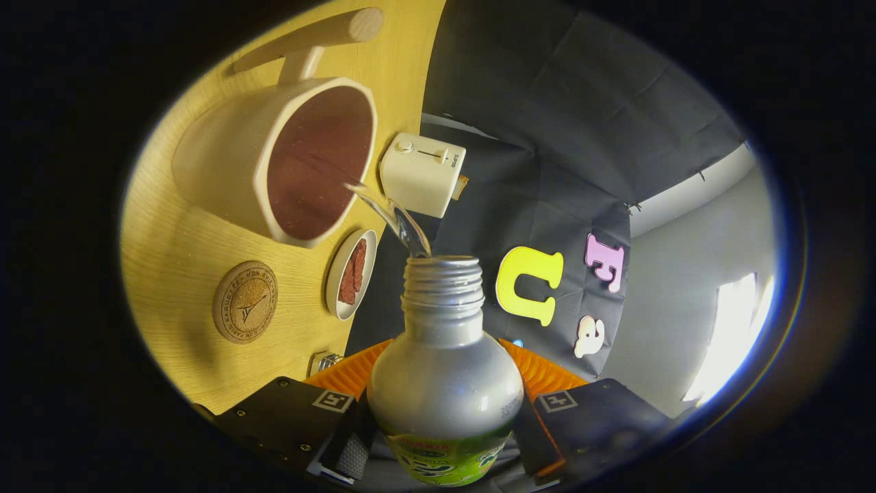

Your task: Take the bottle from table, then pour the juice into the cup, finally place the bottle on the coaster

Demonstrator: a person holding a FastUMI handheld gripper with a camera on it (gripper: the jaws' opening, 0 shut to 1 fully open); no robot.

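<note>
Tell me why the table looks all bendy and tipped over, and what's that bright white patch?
In the gripper view, the fisheye lens curves the wooden table; it looks tipped because the gripper, shut on the bottle, is tilted to pour into the cup. The white patch, beyond the bottle, is overexposed glare, washing out detail.

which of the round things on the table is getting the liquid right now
The big cup with the wooden handle; the stream from the bottle, held in the claw, runs into it, not the small dish or coaster.
</note>
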